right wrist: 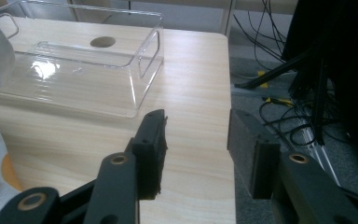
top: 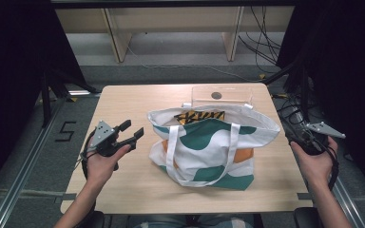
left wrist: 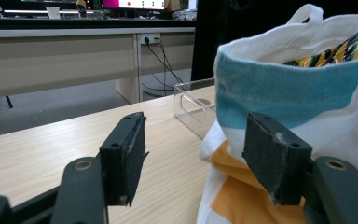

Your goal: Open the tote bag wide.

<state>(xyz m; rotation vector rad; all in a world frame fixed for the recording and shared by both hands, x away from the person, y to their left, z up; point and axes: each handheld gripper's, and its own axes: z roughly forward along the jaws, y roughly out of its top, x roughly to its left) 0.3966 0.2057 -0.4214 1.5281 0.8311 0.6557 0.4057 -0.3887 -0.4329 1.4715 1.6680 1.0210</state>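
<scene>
Jaws apart and empty on both sides: the left gripper (top: 132, 131) hovers just beside the tote bag (top: 209, 147), pointing at its side, while the right gripper (right wrist: 196, 154) hangs over the table's right edge, well apart from the bag. The white, green and orange tote sits mid-table (top: 123, 102), mouth open, a yellow-and-black packet (top: 199, 116) peeking out. Behind it, a clear plastic tray (top: 221, 97) rests at the far edge

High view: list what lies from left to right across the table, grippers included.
left gripper → tote bag → right gripper. The clear plastic box sits behind the bag, so it has no separate place in the order.
</scene>
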